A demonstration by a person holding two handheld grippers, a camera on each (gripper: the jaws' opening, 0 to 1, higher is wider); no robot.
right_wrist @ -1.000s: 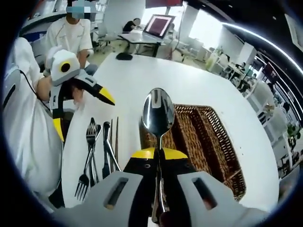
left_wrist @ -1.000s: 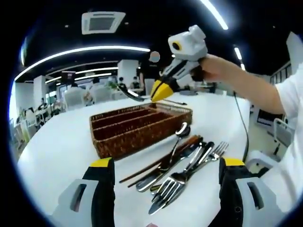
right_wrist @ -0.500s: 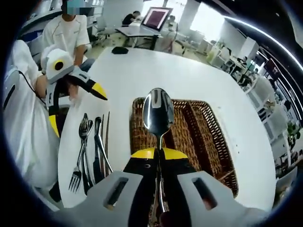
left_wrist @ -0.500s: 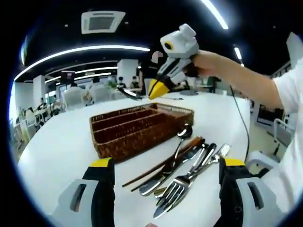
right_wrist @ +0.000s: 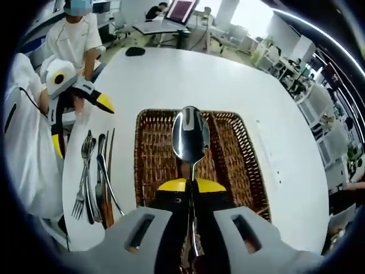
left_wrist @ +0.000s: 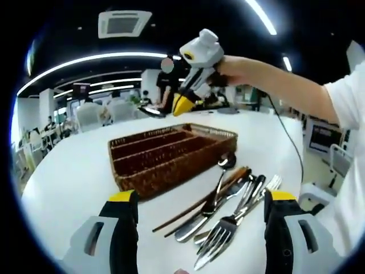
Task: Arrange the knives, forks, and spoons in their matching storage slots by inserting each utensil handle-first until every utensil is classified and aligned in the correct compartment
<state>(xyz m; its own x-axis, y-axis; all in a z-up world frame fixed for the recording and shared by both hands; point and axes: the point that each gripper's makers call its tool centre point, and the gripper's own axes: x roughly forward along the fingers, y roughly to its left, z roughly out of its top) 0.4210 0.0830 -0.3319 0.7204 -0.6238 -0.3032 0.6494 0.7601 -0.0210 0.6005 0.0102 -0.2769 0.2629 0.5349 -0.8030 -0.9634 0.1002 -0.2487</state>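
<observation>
Looking across the white table, I see my left gripper gaping wide and empty just short of the wicker tray. Right of the tray lie loose forks, knives and chopsticks. My right gripper clamps a spoon, bowl up, above the tray. Office desks stand beyond the table under strip lights.

My white table carries a compartmented wicker tray, with loose cutlery and brown chopsticks lying beside it.
</observation>
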